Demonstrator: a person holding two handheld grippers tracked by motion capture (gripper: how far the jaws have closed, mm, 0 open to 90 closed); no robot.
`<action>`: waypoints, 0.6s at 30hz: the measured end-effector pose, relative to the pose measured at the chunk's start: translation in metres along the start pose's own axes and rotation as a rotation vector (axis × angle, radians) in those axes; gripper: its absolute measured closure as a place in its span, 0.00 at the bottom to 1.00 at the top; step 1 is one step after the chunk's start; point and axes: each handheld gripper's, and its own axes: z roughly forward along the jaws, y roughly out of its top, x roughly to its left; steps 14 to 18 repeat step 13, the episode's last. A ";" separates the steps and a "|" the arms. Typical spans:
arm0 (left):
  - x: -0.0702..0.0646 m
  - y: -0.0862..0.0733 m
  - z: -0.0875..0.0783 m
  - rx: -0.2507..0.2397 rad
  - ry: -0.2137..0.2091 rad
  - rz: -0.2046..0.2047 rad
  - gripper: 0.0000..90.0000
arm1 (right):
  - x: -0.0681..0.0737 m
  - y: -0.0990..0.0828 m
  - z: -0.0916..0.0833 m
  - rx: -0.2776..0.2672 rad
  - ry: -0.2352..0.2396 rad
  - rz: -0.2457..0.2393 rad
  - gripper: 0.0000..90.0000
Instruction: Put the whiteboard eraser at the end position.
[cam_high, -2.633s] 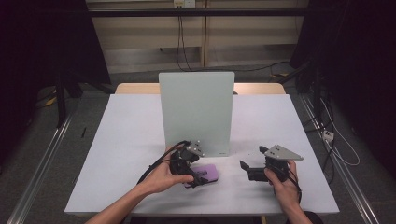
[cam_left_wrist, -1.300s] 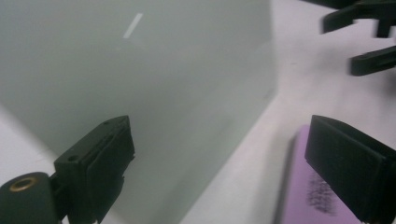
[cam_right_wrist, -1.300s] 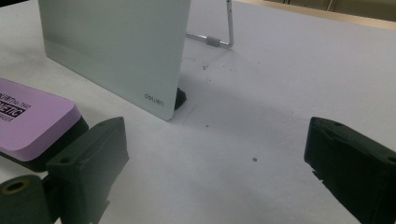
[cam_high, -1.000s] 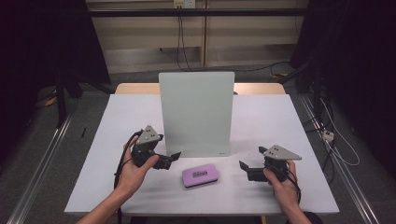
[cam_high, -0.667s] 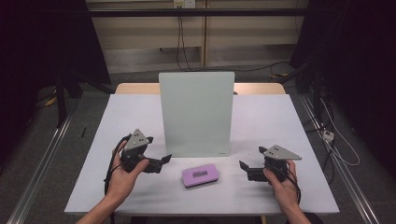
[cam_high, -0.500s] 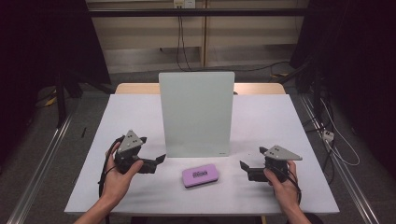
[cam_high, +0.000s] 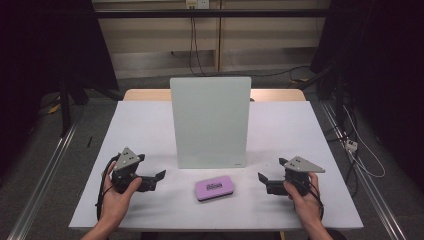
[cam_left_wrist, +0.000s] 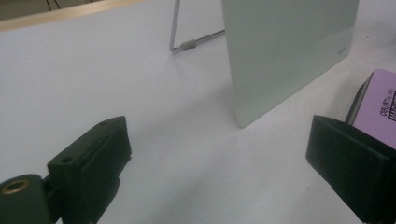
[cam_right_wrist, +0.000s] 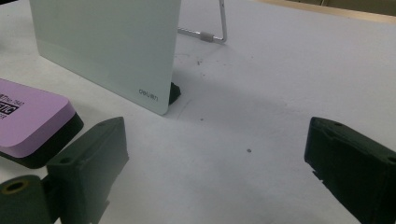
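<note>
Left tool (cam_high: 159, 176) and right tool (cam_high: 263, 177) rest on the desk (cam_high: 150, 125), jaws apart and empty; the purple eraser (cam_high: 214, 187) lies between them, before the whiteboard (cam_high: 210, 120). To grasp well, approach low, straddling its long sides squarely.

The purple eraser (cam_left_wrist: 379, 103) runs off the right edge in the left gripper view, part of it behind the tool's jaw. In the right gripper view it is cut by the left edge, its label clipped. From above, its print is too small to read. The upright board (cam_high: 210, 121) hides the tabletop (cam_high: 140, 127) behind it.
</note>
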 end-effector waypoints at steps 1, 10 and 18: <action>0.000 -0.003 0.000 -0.005 0.005 0.002 0.07 | 0.000 0.000 0.000 0.000 -0.001 0.003 0.07; 0.001 -0.014 -0.002 -0.034 0.024 -0.027 0.07 | -0.002 -0.003 -0.006 -0.005 -0.013 0.017 0.07; -0.001 -0.014 -0.001 -0.030 0.017 -0.027 0.07 | -0.002 -0.003 -0.005 -0.003 -0.012 0.013 0.07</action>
